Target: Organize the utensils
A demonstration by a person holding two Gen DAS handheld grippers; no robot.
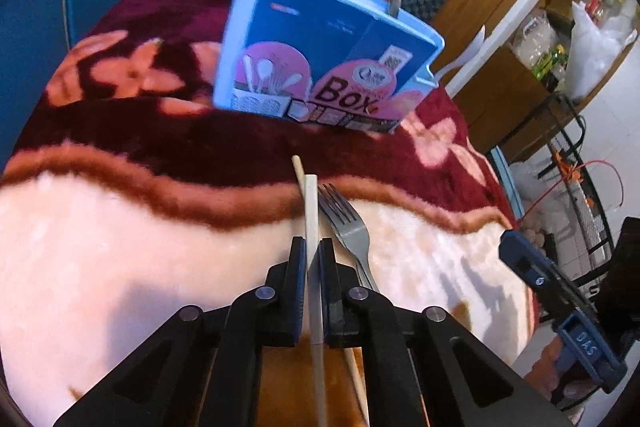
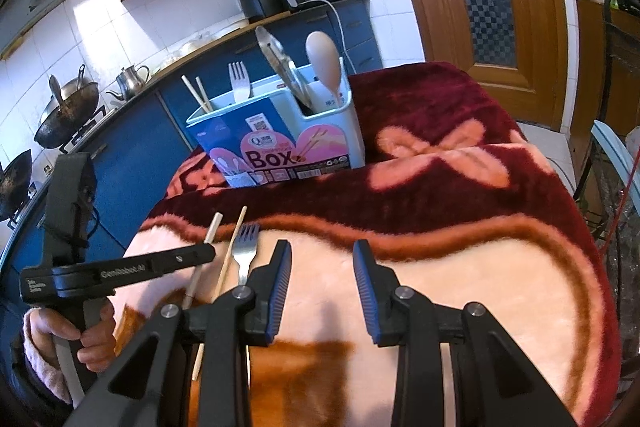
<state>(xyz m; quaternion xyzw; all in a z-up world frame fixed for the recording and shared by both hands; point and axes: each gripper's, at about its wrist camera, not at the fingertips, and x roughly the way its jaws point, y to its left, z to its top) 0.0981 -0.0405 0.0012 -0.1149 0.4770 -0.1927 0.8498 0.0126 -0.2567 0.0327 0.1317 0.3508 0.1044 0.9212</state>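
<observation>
Chopstick between left gripper fingers (box with 2 chopsticks)

Maroon floral blanket; blue-pink box; seemingly pale chopstick.

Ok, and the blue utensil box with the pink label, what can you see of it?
The light blue plastic utensil box stands upright at the far side of the maroon floral blanket, wrapped in a blue and pink label reading "Box". Inner walls split it into compartments. Two wooden chopsticks, a fork, metal tongs and a pale spoon stand inside. Neither gripper touches it.
</observation>
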